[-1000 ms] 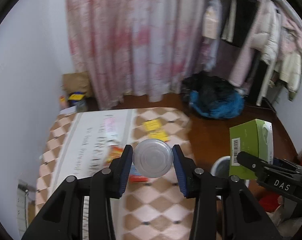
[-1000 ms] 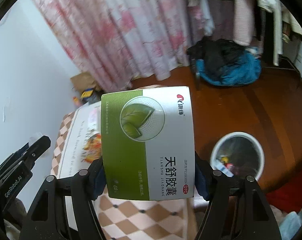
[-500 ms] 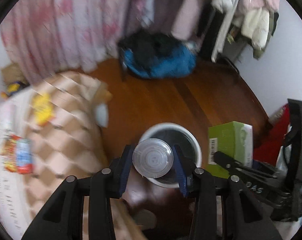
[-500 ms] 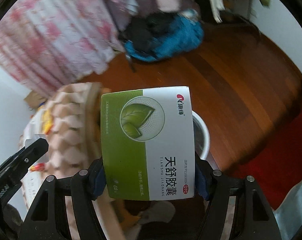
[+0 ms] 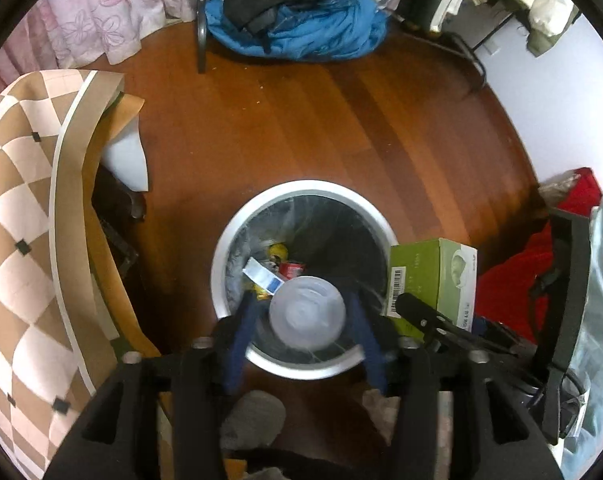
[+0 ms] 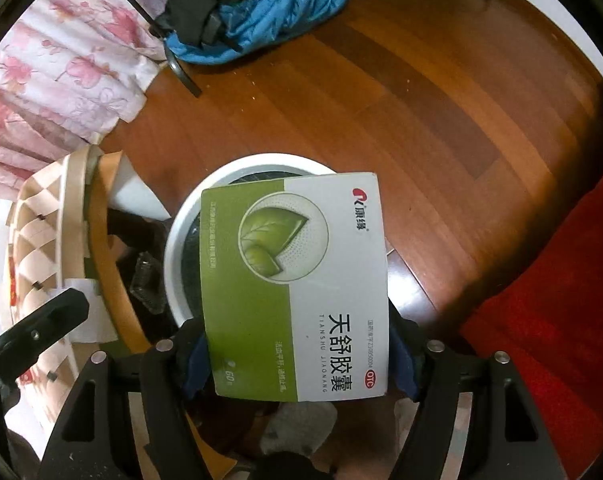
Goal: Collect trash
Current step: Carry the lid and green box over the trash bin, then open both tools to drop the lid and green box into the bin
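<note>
Lid (image 5: 307, 316) loose between spread jaws

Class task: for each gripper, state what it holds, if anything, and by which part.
Left gripper: clear plastic lid, apparently released between opened fingers. Right gripper: green-and-white medicine box, clamped across its lower side edges.

The mouth of the white bin (image 5: 221, 248) stands open from above, but the round plastic lid (image 5: 307, 317) and the green box (image 6: 295, 280) hang over its near side. To its left the checked tablecloth (image 5: 17, 208) hangs close; to its right lies red cloth (image 5: 509, 280). Beyond the bin, bare wooden floor (image 5: 321, 120) runs to the blue bundle (image 5: 301, 32).
</note>
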